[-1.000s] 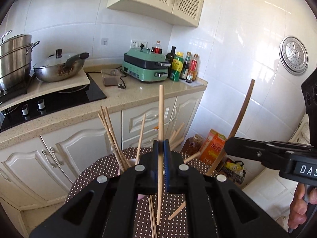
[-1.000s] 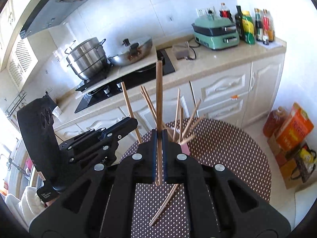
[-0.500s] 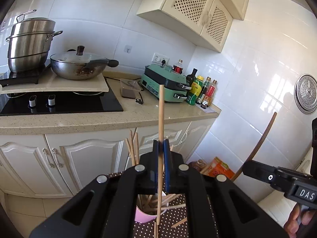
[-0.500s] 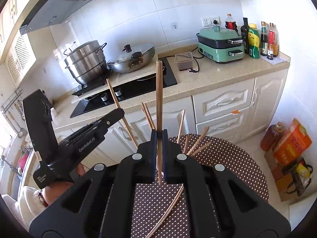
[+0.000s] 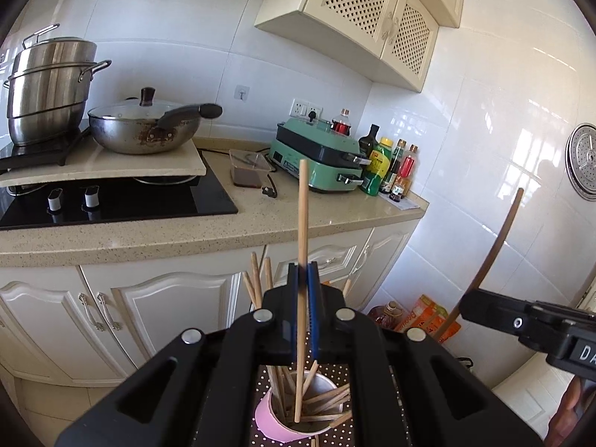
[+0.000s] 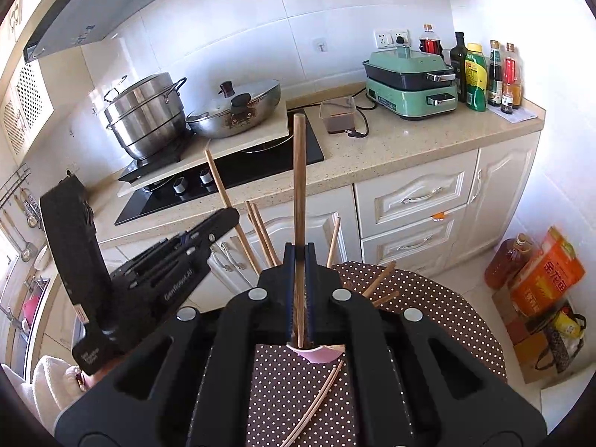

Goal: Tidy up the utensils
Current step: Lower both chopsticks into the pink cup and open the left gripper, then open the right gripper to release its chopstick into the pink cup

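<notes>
My left gripper [image 5: 302, 272] is shut on a pale wooden chopstick [image 5: 302, 223] that stands upright, its lower end inside the pink cup [image 5: 272, 419] beneath. The cup holds several chopsticks [image 5: 327, 402]. My right gripper [image 6: 299, 253] is shut on a darker brown chopstick [image 6: 299, 171], also upright, with its lower end at the cup's rim [image 6: 316, 354]. In the right wrist view the left gripper [image 6: 219, 219] shows at the left, its chopstick [image 6: 219, 182] slanting up. In the left wrist view the right gripper [image 5: 469, 303] sits at the right with its brown chopstick [image 5: 501, 238].
The cup stands on a round table with a brown dotted cloth [image 6: 439, 305]; two loose chopsticks [image 6: 316, 402] lie on it. Behind are white cabinets [image 6: 413, 201], a counter with a cooktop [image 5: 123, 201], pots, a green cooker [image 5: 320, 160] and bottles. Boxes and an oil bottle [image 6: 510, 260] sit on the floor.
Both grippers have come in over the pink cup and sunk a little, each still shut on its chopstick. The pale chopstick's lower end now reaches into the cup.
</notes>
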